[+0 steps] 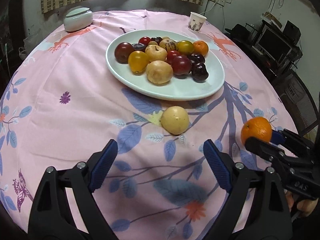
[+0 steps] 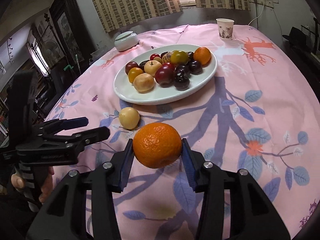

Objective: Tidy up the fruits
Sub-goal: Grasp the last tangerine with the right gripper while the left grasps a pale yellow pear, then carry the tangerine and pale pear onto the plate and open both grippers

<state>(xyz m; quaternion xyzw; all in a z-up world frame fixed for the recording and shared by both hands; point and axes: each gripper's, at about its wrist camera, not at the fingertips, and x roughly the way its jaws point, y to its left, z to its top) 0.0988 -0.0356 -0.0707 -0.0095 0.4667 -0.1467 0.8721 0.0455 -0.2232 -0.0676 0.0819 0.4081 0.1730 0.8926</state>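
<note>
A: What's in your right gripper (image 2: 158, 150)?
B: Its pads clench the round orange mandarin (image 2: 157, 145) above the pink floral tablecloth (image 2: 250, 76).
A: And the left gripper (image 1: 161, 158)?
B: Spread wide, empty, near the pale yellow round fruit (image 1: 175, 120) beside the white oval plate (image 1: 180, 92).

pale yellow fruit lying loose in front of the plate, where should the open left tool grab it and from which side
Grip the pale yellow fruit across its widest middle. Bring the left tool in from the near side, angled down. The fruit is round and sits alone on the tablecloth, with clear cloth either side for the fingers.
</note>
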